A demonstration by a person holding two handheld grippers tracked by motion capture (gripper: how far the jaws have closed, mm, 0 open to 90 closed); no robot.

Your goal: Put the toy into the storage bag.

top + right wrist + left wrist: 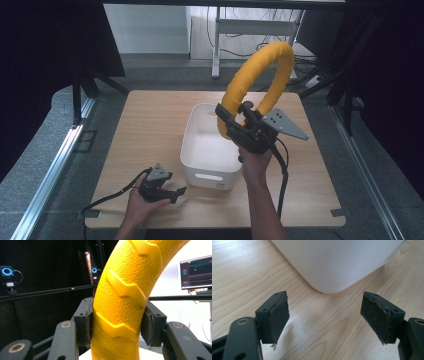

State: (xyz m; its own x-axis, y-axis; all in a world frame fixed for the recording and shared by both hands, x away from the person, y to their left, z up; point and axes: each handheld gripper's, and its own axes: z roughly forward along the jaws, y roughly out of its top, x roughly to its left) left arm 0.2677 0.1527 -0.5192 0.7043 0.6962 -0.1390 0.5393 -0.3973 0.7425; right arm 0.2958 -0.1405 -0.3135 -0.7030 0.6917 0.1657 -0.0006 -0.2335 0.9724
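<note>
left gripper [170,192]: rests low on the wooden table [150,125] at the near left, just beside the near left corner of the white bin [192,150]. in the left gripper view its jaws stand wide apart with nothing between the worn pads [278,320]; the rounded corner of the white bin [332,265] sits just ahead of them. idle, clear of the work.

white bin: upright, open top, middle of the table, a handle slot facing the person. interior looks bare from the high view.

right gripper [235,125]: raised above the bin's right side, jaws clamped across the tube of the yellow ring [260,75]. in the right gripper view both pads press flat on the textured yellow ring [120,302], one on each flank, with raised chevron ribs between them. the ring stands upright above the gripper, its loop leaning away toward the far right.

judgement: the step in hand appears to be carrying the ring to the bin. the grip sits at the ring's lower end, so the loop's weight stands high over the jaws; a quick swing could let it pivot in the pads. recommend holding the grip firm, tipping the ring toward flat over the bin's opening, lowering until it is inside the walls, and only then releasing. whether it fits flat inside cannot be told. keep the left gripper where it is, ready to steady the bin.
</note>
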